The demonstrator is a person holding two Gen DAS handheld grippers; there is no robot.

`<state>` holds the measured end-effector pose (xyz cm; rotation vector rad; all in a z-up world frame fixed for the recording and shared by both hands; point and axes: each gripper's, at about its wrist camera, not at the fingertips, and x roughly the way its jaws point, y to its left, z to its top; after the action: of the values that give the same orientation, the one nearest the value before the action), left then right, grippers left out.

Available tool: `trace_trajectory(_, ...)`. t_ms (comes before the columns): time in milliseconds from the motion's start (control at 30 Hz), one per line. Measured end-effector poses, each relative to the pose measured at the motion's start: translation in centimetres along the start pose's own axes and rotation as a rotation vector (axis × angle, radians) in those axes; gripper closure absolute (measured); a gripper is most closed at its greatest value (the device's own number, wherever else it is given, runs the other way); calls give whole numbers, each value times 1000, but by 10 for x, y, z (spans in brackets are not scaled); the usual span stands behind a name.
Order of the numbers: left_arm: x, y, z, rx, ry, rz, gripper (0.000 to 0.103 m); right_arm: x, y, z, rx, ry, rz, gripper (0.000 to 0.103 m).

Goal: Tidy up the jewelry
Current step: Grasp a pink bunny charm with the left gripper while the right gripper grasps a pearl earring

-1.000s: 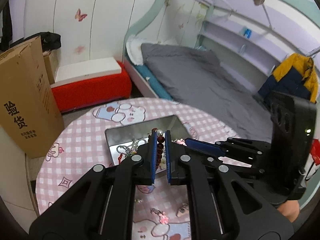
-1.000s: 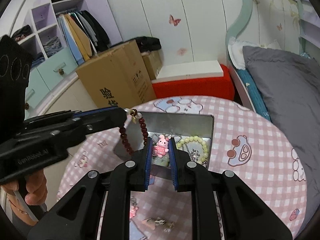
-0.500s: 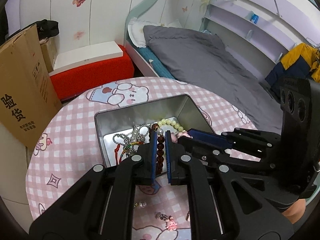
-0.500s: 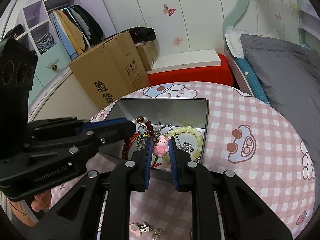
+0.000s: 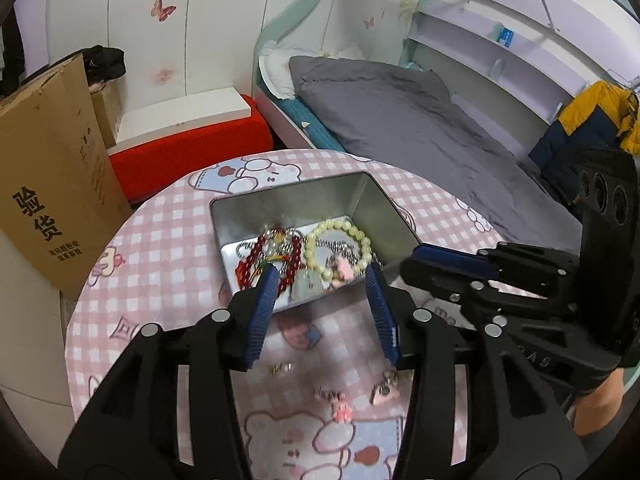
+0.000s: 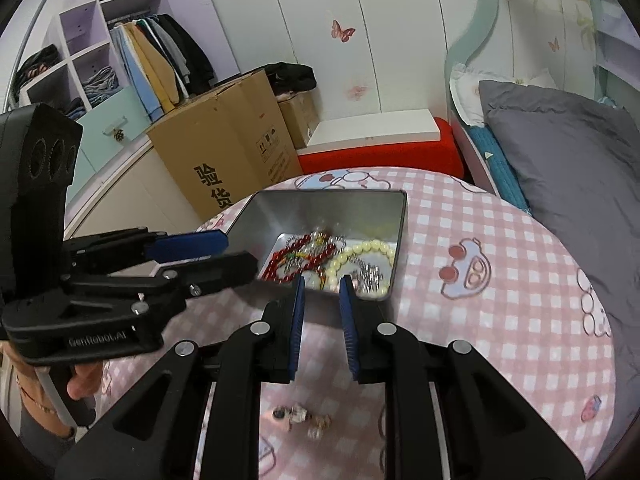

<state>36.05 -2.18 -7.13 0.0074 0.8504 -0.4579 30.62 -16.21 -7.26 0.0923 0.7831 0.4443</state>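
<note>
Two grippers hang over the near edge of a silver tin [image 5: 376, 216] that sits on a round table [image 5: 168, 248] under a pink checked cloth printed with cartoon animals. The left gripper [image 5: 322, 276] has its blue-padded jaws opening, and nothing is caught between them; past the tips lies the dark red bead bracelet [image 5: 288, 258], resting on the tin's floor at its left side. The right gripper [image 6: 322, 282] stands with a narrow gap between its jaws and holds nothing, its tips just over the tin's near rim. Inside the tin, to the right of the red beads, lies a pale cream bead bracelet [image 5: 340, 236], and a small pink bunny charm [image 5: 343, 270] sits against its near side, among a tangle of silver chain [image 6: 370, 274]. On the cloth nearer than the tin, well apart from it, a few small trinkets [image 5: 340, 402] remain, blurred, one of them pink. From the right wrist view these show as a small cluster [image 6: 300, 418] below the gripper. A cardboard box [image 6: 224, 148] stands on the floor to the left beyond the table, and a grey-covered bed [image 5: 408, 120] lies to the far right.
</note>
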Motion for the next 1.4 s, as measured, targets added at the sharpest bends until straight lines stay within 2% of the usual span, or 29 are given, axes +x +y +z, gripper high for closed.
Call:
trace_trajectory(133,-12,0,-14,-3,-8,6,58,-10,6,-16,-27,14,-11,86)
trace_trajectory(300,-18,-1,-44,15,3,57,58,-14,11,-40,-58,46,-44,85)
trace_trajectory(533,-8,1,-76,13,47,78,57,5,16,-79,-97,131,-91,79)
trace_trajectory(833,6,-7,-99,43,82,76,57,19,22,-83,-136,134,-122,78)
trace_trajectory(900,9,-11,-101,56,84,83,57,20,26,-84,-169,135,-145,81)
trace_trajectory(967,14,-16,-101,74,88,97,57,22,29,-85,-195,135,-169,90)
trace_trajectory(1033,17,-18,-102,82,91,101,57,24,28,-85,-192,135,-166,94)
trace_trajectory(1233,26,-26,-101,121,89,122,58,21,26,-86,-184,133,-153,94)
trace_trajectory(1400,27,-24,-97,106,93,69,86,17,24,-86,-172,126,-131,94)
